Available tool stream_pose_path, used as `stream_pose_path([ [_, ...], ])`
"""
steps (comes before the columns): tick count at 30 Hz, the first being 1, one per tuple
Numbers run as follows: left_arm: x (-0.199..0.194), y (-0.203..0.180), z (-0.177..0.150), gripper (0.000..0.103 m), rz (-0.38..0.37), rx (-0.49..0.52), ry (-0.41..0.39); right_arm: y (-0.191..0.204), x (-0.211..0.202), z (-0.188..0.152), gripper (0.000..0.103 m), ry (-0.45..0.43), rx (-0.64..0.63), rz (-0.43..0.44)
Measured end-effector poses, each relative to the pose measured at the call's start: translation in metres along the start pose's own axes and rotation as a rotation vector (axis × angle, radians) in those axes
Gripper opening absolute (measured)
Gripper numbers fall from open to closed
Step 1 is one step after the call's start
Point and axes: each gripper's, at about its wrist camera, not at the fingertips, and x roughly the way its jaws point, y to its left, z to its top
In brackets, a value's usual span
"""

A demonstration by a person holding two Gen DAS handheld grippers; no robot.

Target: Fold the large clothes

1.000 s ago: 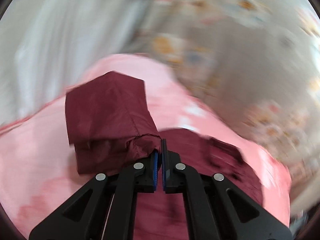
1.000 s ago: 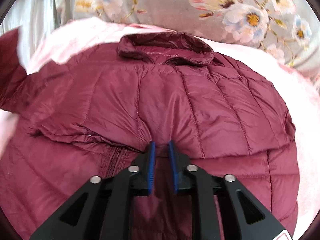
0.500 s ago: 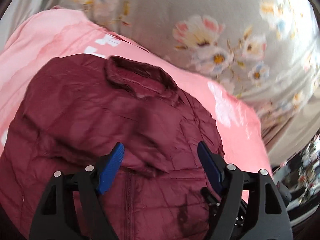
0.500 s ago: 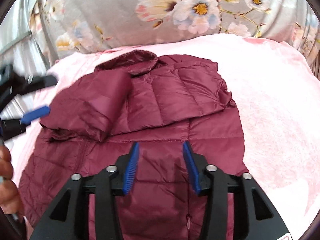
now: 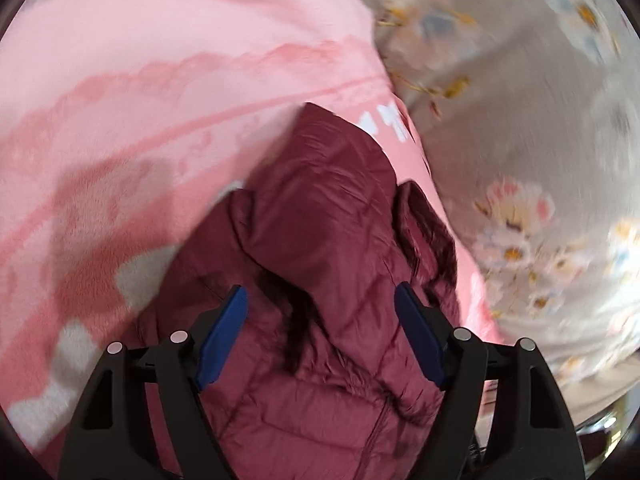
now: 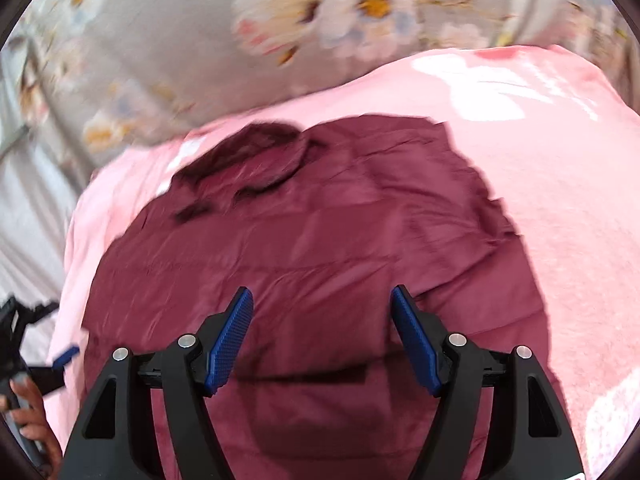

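Note:
A maroon quilted puffer jacket (image 6: 320, 240) lies flat on a pink blanket (image 6: 560, 200), collar (image 6: 248, 160) toward the far side, both sleeves folded across the chest. In the left wrist view the jacket (image 5: 320, 260) shows with a folded sleeve on top and the collar (image 5: 424, 220) to the right. My left gripper (image 5: 320, 332) is open and empty, just above the jacket's left part. My right gripper (image 6: 320, 332) is open and empty above the jacket's middle. The left gripper also shows at the right wrist view's left edge (image 6: 52, 360).
The pink blanket (image 5: 160, 120) spreads wide to the left of the jacket. A grey floral sheet (image 6: 240, 40) lies beyond the blanket, also on the right in the left wrist view (image 5: 540, 160). A hand (image 6: 24, 408) holds the left gripper.
Both grippers opened and let go of the jacket's sleeves, which now lie folded across the chest. The left gripper swung left; the right one opened wider and drew closer to the jacket.

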Motion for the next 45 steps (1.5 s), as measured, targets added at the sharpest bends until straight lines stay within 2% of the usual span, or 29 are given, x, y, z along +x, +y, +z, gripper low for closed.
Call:
stream_pose_path([
  [2, 0.006, 0.009, 0.007, 0.072, -0.024, -0.045, 0.008, -0.006, 0.005, 0.001, 0.070, 0.016, -0.003, -0.017],
  [4, 0.016, 0.013, 0.012, 0.070, -0.037, -0.079, 0.031, -0.005, 0.019, 0.002, 0.066, 0.075, -0.042, -0.030],
  [6, 0.028, 0.015, 0.014, 0.069, -0.054, -0.105, 0.058, -0.005, 0.026, 0.004, 0.045, 0.098, -0.054, -0.025],
  [7, 0.034, 0.015, 0.015, 0.065, -0.049, -0.115, 0.069, -0.003, 0.027, 0.006, 0.025, 0.104, -0.063, -0.020],
  [8, 0.039, 0.016, 0.015, 0.062, -0.041, -0.127, 0.067, -0.001, 0.026, 0.010, 0.011, 0.102, -0.070, -0.007],
  [10, 0.044, 0.017, 0.018, 0.057, -0.011, -0.133, 0.055, 0.006, 0.013, 0.030, 0.007, 0.068, -0.082, 0.045],
  [13, 0.045, 0.012, 0.023, 0.057, 0.029, -0.103, 0.030, 0.014, -0.027, 0.073, 0.006, -0.046, -0.112, 0.120],
  [15, 0.047, 0.006, 0.024, 0.057, 0.060, -0.068, 0.019, 0.014, -0.048, 0.093, 0.006, -0.107, -0.143, 0.123],
  [17, 0.052, 0.001, 0.024, 0.057, 0.082, -0.044, 0.023, 0.012, -0.048, 0.100, 0.006, -0.110, -0.182, 0.082],
  [19, 0.057, -0.003, 0.023, 0.054, 0.109, -0.027, 0.024, 0.008, -0.031, 0.093, 0.006, -0.053, -0.213, 0.043],
  [21, 0.060, -0.009, 0.022, 0.035, 0.185, 0.024, 0.009, 0.004, -0.019, 0.080, 0.006, -0.009, -0.223, 0.040],
  [23, 0.061, -0.014, 0.020, 0.011, 0.263, 0.078, -0.014, 0.000, -0.007, 0.069, 0.006, 0.016, -0.226, 0.032],
  [25, 0.059, -0.015, 0.019, 0.004, 0.345, 0.133, -0.050, -0.005, 0.008, 0.057, 0.006, 0.054, -0.215, 0.034],
  [29, 0.055, -0.008, 0.020, 0.002, 0.413, 0.181, -0.089, -0.007, 0.033, 0.038, 0.006, 0.111, -0.235, 0.017],
  [32, 0.057, -0.003, 0.020, 0.002, 0.425, 0.196, -0.086, -0.006, 0.044, 0.025, 0.006, 0.118, -0.264, -0.021],
  [36, 0.063, -0.008, 0.012, 0.002, 0.476, 0.267, -0.106, -0.009, 0.060, 0.007, 0.006, 0.124, -0.285, -0.051],
  [41, 0.073, -0.022, 0.004, 0.002, 0.572, 0.380, -0.115, 0.005, 0.061, 0.003, 0.009, 0.113, -0.372, -0.122],
  [44, 0.063, -0.032, -0.003, 0.004, 0.606, 0.439, -0.100, -0.002, 0.040, 0.010, 0.017, 0.132, -0.316, -0.119],
  [45, 0.052, -0.039, -0.009, 0.004, 0.611, 0.472, -0.119, -0.006, 0.029, 0.012, 0.019, 0.118, -0.287, -0.109],
])
